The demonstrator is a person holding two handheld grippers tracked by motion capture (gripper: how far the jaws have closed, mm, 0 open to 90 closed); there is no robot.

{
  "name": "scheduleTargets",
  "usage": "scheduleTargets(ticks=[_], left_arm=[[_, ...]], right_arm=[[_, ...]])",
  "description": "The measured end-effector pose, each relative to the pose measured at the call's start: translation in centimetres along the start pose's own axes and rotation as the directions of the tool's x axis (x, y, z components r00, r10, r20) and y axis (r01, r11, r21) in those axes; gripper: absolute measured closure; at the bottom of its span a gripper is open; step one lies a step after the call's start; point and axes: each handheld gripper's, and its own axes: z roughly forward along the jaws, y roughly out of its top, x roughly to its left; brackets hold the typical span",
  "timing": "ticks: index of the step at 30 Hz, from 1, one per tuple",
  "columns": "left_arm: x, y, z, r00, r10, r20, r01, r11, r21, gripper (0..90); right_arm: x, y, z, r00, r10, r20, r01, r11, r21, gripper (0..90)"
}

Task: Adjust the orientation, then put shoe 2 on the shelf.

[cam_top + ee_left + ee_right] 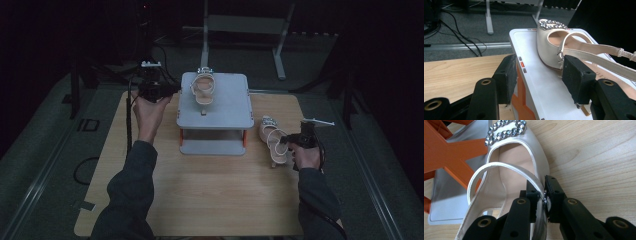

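The sandal [506, 187] you hold lies on the wooden surface [210, 190], just to the right of the grey stand [227, 107], with its jewelled toe pointing away from you. Your right gripper [544, 202] has its jaws closed on the side of this sandal, at the strap buckle. A second sandal [554, 47] rests on top of the stand. Your left gripper [537, 72] is at the stand's left edge, jaws apart and holding nothing, one jaw just beside that second sandal.

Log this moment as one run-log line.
left gripper: open, beside shoe on stand | right gripper: shut on shoe on table, at its side by the strap | stand: grey, mid-table
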Motion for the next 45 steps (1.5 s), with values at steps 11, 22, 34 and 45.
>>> scheduleTargets(ticks=[11,22,34,45], left_arm=[[-0.1,0.0,0.0,1.0000,0.007,-0.002,-0.007,1.0000,0.000,46.0],[-0.5,-0.1,-0.1,0.9998,0.017,-0.009,-0.017,0.9998,-0.006,46.0],[-0.5,-0.1,-0.1,0.9995,0.025,-0.017,-0.025,0.9997,-0.003,45.9],[-0.7,-0.2,-0.1,0.9993,0.032,-0.017,-0.032,0.9995,0.000,46.0]], right_arm=[[0.0,0.4,-0.2,1.0000,0.007,-0.001,-0.007,0.9999,-0.011,82.9],[0.7,1.0,-0.7,1.0000,0.004,-0.006,-0.004,0.9996,-0.028,82.9],[1.7,2.3,-1.7,0.9999,0.003,-0.010,-0.003,0.9988,-0.050,82.8],[3.3,4.0,-3.3,0.9997,-0.013,-0.021,0.011,0.9968,-0.080,82.8]])
